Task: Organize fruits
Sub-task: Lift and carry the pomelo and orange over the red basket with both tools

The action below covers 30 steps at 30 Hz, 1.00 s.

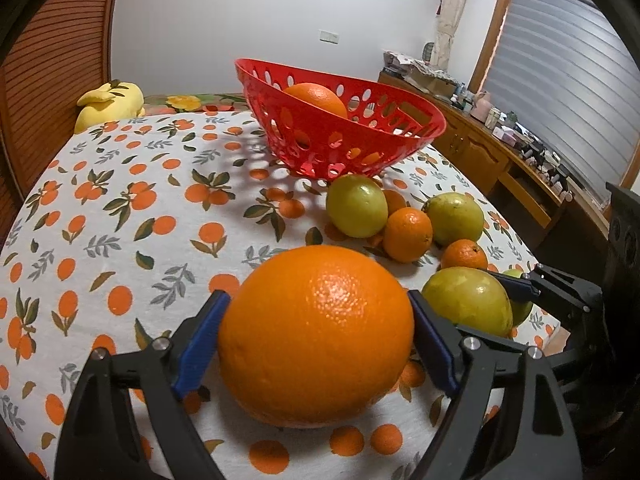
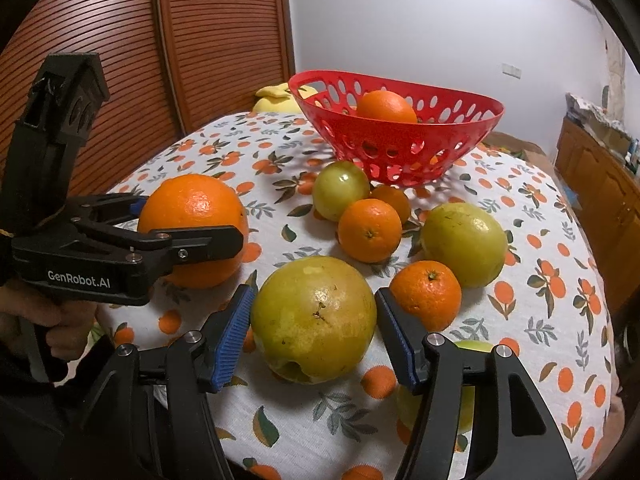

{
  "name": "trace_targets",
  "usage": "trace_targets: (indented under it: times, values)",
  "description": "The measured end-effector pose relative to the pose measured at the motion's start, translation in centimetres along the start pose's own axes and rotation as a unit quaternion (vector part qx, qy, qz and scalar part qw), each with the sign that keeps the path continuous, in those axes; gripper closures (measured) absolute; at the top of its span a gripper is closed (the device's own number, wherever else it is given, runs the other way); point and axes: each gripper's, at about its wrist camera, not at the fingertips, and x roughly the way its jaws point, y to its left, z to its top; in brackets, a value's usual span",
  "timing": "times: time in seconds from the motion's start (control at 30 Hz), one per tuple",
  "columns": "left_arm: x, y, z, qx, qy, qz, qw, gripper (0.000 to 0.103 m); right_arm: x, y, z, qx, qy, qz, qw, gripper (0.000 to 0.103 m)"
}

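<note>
The left gripper (image 1: 316,344) clamps a large orange (image 1: 316,336). Only the right wrist view shows the right gripper (image 2: 314,320) spread wide around a green fruit (image 2: 314,318), pads apart from it.

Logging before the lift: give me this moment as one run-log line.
left gripper: fingers touching big orange | right gripper: open around green fruit | red basket: one orange inside
</note>
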Motion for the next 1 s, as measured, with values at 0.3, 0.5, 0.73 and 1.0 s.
trace_targets:
  times: [0.3, 0.5, 0.73, 1.0]
  values:
    - [-1.5, 0.4, 1.2, -0.005, -0.020, 0.000, 0.9998, 0.017, -0.9, -0.6, 1.0, 0.005, -0.013, 0.006, 1.000, 0.040]
    - [-2.5, -0.1, 2.6, 0.004, -0.036, -0.004, 0.9993, 0.017, -2.1, -1.4, 2.2, 0.005, -0.027, 0.005, 1.000, 0.040]
    - [-3.4, -1.2, 4.5, 0.017, -0.055, -0.012, 0.9983, 0.017, -3.4, -2.1, 3.8, 0.001, -0.043, -0.001, 0.999, 0.040]
    - [-4.0, -2.3, 6.2, 0.028, -0.069, -0.016, 0.9971, 0.017, -4.5, -2.8, 5.5, -0.005, -0.058, -0.008, 0.998, 0.040]
